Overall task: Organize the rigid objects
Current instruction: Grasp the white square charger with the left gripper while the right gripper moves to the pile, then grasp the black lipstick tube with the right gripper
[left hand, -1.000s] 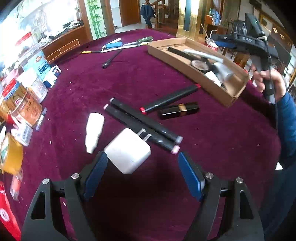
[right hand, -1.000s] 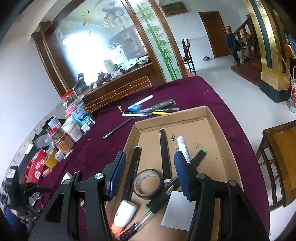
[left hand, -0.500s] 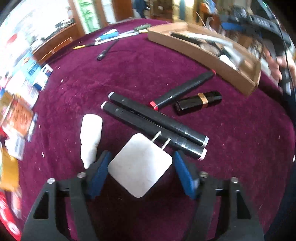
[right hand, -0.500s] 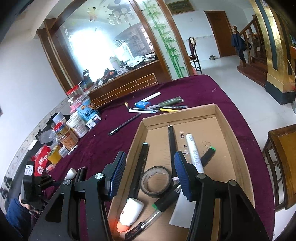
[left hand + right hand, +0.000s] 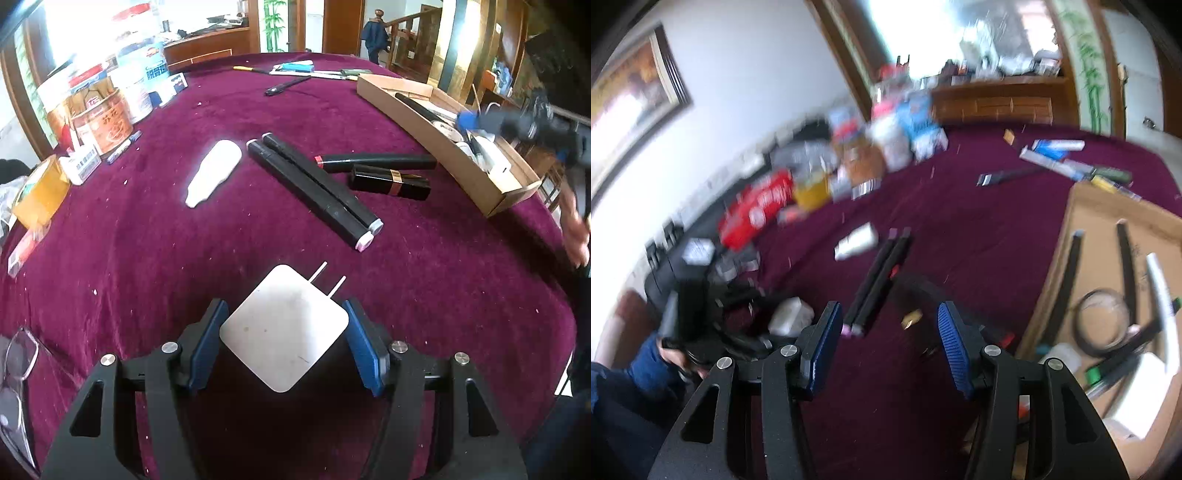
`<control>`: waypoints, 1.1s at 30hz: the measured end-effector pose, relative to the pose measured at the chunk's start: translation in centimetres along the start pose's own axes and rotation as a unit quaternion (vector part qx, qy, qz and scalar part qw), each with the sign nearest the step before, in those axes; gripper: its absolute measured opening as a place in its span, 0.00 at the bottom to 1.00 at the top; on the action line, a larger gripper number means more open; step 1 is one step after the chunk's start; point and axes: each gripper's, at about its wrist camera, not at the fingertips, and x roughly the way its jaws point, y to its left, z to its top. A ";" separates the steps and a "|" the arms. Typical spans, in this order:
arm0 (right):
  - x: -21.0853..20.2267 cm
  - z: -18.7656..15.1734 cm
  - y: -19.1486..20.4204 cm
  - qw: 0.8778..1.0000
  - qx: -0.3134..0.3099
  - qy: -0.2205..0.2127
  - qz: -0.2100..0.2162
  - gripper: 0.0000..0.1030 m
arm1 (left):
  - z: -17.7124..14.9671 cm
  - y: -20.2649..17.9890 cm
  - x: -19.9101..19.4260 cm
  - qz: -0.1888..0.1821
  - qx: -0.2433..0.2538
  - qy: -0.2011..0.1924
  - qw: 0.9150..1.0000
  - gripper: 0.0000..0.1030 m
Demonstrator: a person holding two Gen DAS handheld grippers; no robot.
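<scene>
Left hand-held gripper has closed on the white square plastic charger, now clear of the 2 black markers; right hand-held gripper, open and empty, swings off the cardboard tray over the maroon bench.

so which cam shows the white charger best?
Left wrist: the white charger sits sharp between the left tool's pads, prongs visible. Right wrist shows only a blurred white lump beside the other tool.

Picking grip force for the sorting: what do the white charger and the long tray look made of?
White charger: smooth, faintly scuffed matte plastic by its look, with two bare metal prongs. Tray: plain brown cardboard, judging by its thin dull folded walls. Left gripper jaws grip the charger.
</scene>
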 end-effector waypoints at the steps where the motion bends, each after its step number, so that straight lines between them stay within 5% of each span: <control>1: 0.7 0.1 0.2 1.000 -0.007 0.016 -0.008 0.33 | -0.1 0.1 0.0 0.001 0.001 0.000 1.000 0.61; 7: 4.3 0.7 0.1 0.995 -0.029 0.088 -0.027 0.30 | -0.5 0.1 0.0 -0.008 0.009 0.003 1.000 0.61; 16: 7.5 0.4 0.0 0.991 -0.038 0.109 -0.063 0.28 | -0.4 0.2 0.3 -0.012 0.015 -0.003 1.000 0.59; 18: 7.5 -0.1 0.5 0.991 -0.041 0.103 -0.079 0.15 | -0.3 0.3 0.3 -0.012 0.009 -0.005 1.000 0.59; 33: 1.7 0.4 -0.6 0.999 0.029 -0.026 -0.034 0.15 | 0.9 0.6 -1.3 -0.027 -0.056 -0.030 0.998 0.58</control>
